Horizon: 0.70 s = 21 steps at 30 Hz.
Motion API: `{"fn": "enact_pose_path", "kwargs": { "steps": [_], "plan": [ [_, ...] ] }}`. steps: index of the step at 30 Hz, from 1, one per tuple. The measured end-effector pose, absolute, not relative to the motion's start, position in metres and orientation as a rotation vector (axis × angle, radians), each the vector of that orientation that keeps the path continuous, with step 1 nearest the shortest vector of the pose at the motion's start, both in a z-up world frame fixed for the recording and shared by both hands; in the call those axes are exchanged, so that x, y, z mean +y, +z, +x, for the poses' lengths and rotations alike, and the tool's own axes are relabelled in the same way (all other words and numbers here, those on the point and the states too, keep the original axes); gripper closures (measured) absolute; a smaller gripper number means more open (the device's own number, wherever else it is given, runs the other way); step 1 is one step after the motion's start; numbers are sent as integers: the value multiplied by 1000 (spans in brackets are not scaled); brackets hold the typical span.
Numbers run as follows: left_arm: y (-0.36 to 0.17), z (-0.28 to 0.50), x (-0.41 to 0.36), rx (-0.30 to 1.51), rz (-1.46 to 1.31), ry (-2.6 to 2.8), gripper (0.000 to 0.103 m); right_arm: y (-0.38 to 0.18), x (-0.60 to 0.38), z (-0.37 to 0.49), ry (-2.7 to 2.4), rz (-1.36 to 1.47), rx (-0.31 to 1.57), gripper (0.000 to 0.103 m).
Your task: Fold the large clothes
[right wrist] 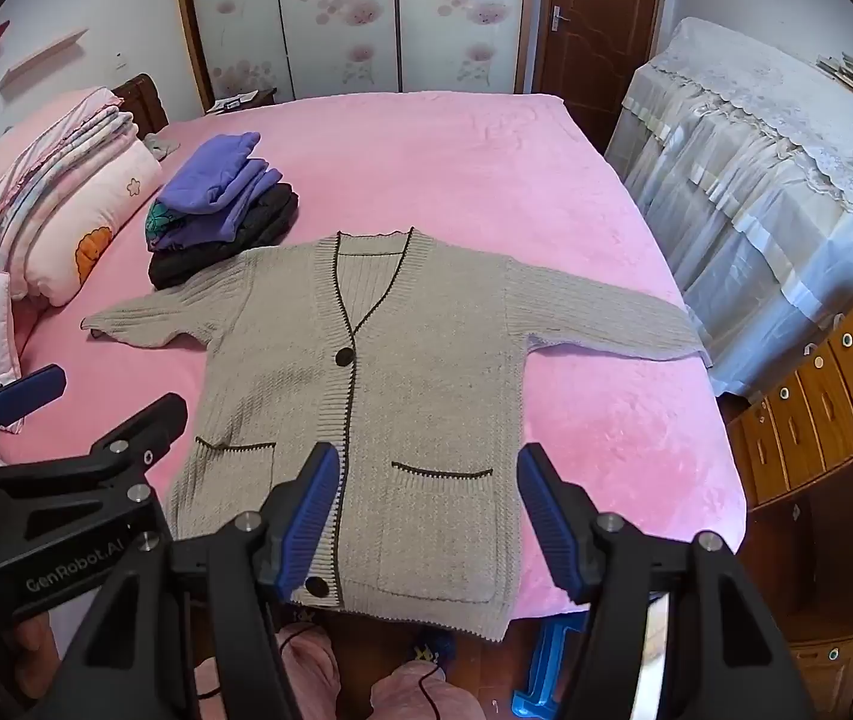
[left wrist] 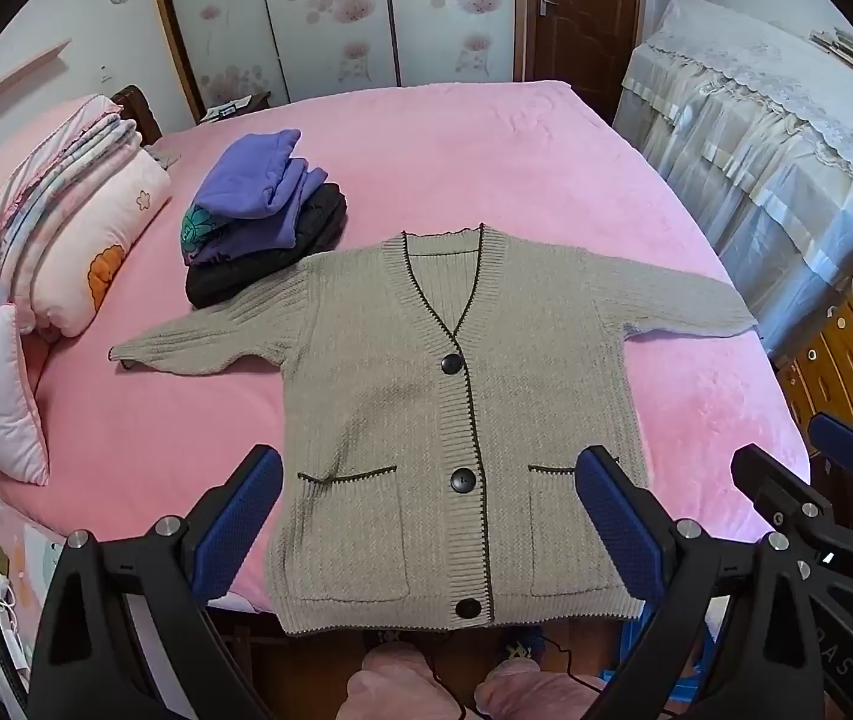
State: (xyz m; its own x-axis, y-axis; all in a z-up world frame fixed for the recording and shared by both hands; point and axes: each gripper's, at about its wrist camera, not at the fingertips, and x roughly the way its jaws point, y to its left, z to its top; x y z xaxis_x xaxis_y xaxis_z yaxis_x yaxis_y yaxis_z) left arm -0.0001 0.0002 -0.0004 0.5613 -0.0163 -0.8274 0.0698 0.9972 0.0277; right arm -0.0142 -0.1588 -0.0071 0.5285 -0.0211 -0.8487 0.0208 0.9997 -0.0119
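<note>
Above cardigan (left wrist: 426,420) — left claw (left wrist: 426,534), right claw (right wrist: 426,528) — agape, empty.

You face a bed with a pink cover (left wrist: 486,144); behind it stand floral sliding wardrobe doors (left wrist: 330,6) and a brown door (left wrist: 585,6). To your right sits lace-draped furniture (left wrist: 774,138) beside wooden drawers (right wrist: 828,396).

One cardigan (left wrist: 426,420) with three buttons (left wrist: 451,363), two pockets (left wrist: 348,531), two hand-held grippers (left wrist: 429,525).
</note>
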Motion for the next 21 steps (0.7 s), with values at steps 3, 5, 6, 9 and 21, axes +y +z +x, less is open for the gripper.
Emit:
{"fn": "enact_pose_path", "kwargs": {
  "steps": [3,5,6,9,21],
  "plan": [
    [-3,0,-1,984,71,-62,5,-7,-158,-14,-21,7,1014,41],
    [-6,2,2,990,66,-76,6,-6,-158,-13,-22,10,1019,41],
    [-5,0,4,989,63,-83,6,-10,-161,-10,-25,10,1024,41],
    [-2,3,5,995,78,-78,6,-11,-161,-8,-20,17,1028,41],
    [-8,22,5,1015,58,-76,6,-16,-158,6,-19,29,1043,41]
  ]
}}
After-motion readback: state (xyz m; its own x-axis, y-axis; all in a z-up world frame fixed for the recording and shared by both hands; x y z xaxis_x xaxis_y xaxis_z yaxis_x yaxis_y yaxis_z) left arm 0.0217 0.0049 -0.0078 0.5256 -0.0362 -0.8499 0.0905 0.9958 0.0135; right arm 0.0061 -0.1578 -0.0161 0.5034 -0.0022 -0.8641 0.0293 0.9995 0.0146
